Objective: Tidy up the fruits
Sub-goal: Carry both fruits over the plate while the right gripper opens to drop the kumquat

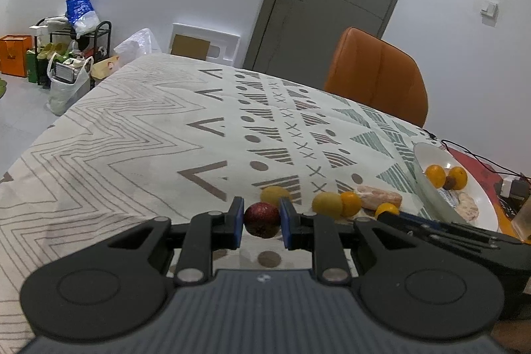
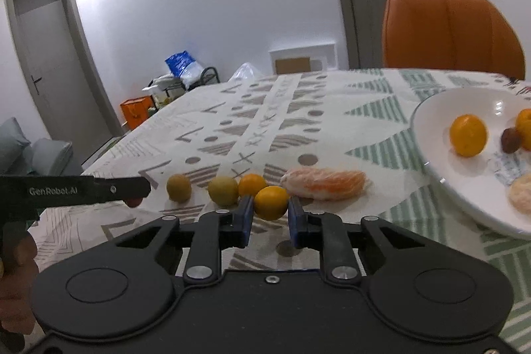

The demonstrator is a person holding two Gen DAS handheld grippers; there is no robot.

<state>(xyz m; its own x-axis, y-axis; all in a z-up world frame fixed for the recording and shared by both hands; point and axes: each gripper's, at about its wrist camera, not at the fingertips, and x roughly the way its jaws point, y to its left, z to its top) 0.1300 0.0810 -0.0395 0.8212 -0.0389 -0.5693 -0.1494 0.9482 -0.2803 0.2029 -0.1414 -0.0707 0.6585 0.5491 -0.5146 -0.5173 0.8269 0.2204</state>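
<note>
My left gripper (image 1: 261, 212) is shut on a dark red round fruit (image 1: 262, 221) just above the patterned tablecloth. In the right wrist view my right gripper (image 2: 270, 208) has its blue pads pressed on both sides of a small orange (image 2: 271, 202). Beside it lie two yellow-green fruits (image 2: 178, 187) (image 2: 223, 190), another orange (image 2: 251, 184) and a peeled citrus segment (image 2: 327, 183). To the right, a white plate (image 2: 428, 135) holds an orange (image 2: 468, 136), a small brown fruit (image 2: 510, 140) and peeled pieces. The left gripper (image 2: 139, 188) reaches in from the left.
An orange chair (image 2: 451, 32) stands at the table's far side. Cables and small devices (image 1: 511, 184) lie beyond the plate (image 1: 428, 151) on the right. The table's left edge (image 1: 66, 118) drops to a floor with bags and a rack. A hand (image 2: 16, 294) shows at lower left.
</note>
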